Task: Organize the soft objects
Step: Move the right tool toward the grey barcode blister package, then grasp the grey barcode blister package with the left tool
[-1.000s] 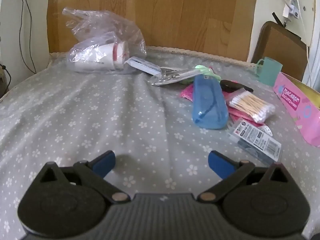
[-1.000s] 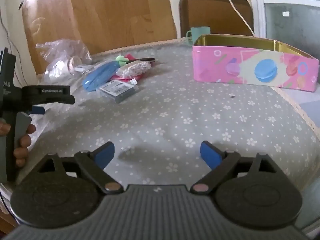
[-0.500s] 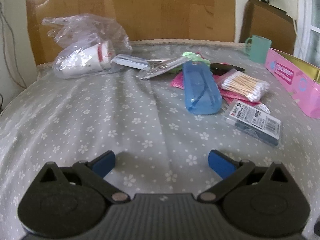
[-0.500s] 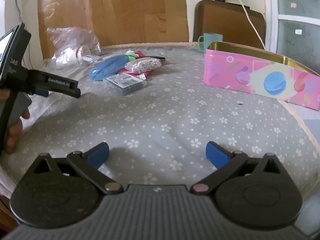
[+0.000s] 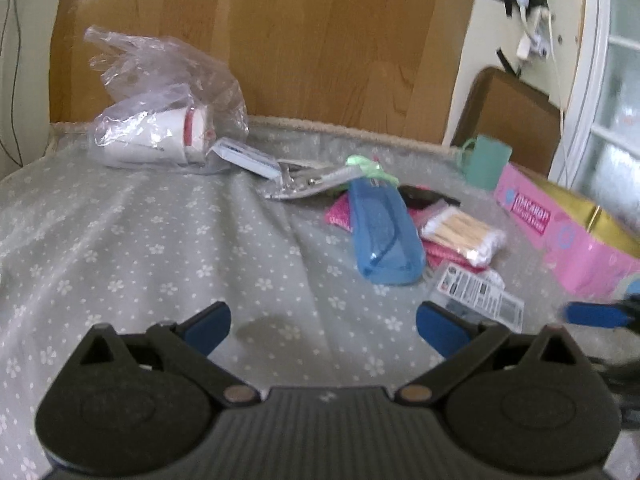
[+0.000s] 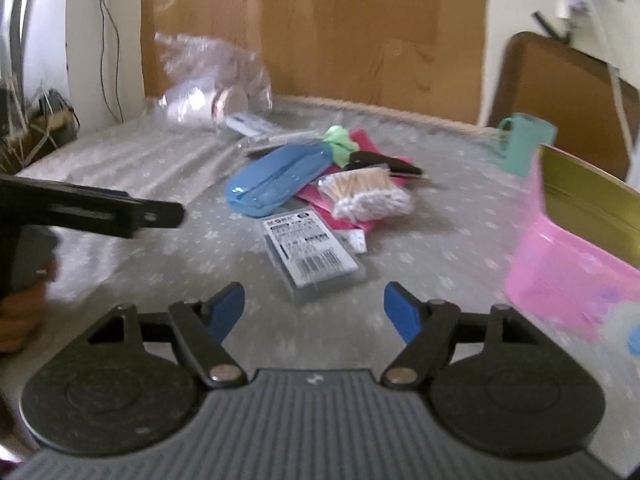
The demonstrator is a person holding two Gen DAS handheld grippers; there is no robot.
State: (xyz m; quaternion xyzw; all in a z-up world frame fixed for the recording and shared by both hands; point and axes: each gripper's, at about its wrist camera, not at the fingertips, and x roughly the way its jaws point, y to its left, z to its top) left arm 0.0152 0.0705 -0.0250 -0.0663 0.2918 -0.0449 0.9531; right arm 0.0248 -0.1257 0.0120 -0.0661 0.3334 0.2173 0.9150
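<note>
Two blue-padded fingers of my left gripper (image 5: pixel 322 326) stand wide apart over the grey flowered tablecloth (image 5: pixel 132 240), with nothing between them. Ahead and to the right in this left wrist view lies the heap I am sorting: a blue plastic case (image 5: pixel 382 236) rests on a pink cloth (image 5: pixel 339 216), with a bag of cotton swabs (image 5: pixel 464 236) just beside it and a flat labelled packet (image 5: pixel 478 294) nearer to me. A clear plastic bag (image 5: pixel 160 120) holding a white cup lies far back on the left. A teal mug (image 5: pixel 486 162) stands at the far edge, next to the pink tin (image 5: pixel 568 236) on the right. One blue pad of my right gripper (image 5: pixel 592 314) pokes in, blurred, at the right edge.

From the right wrist view, blurred, my right gripper (image 6: pixel 314 312) is open and empty; its jaws have just been closing a little, with only cloth between them. The labelled packet (image 6: pixel 310 254) lies just ahead of its pads, apart from them. Beyond it are the swab bag (image 6: pixel 366 194), the blue case (image 6: pixel 276 186), the pink cloth (image 6: pixel 316 196) beneath them and a green item (image 6: pixel 340 144). The pink tin (image 6: pixel 560 276) stands open on the right. My left gripper (image 6: pixel 120 210) reaches in from the left, held in my hand (image 6: pixel 20 316).
</note>
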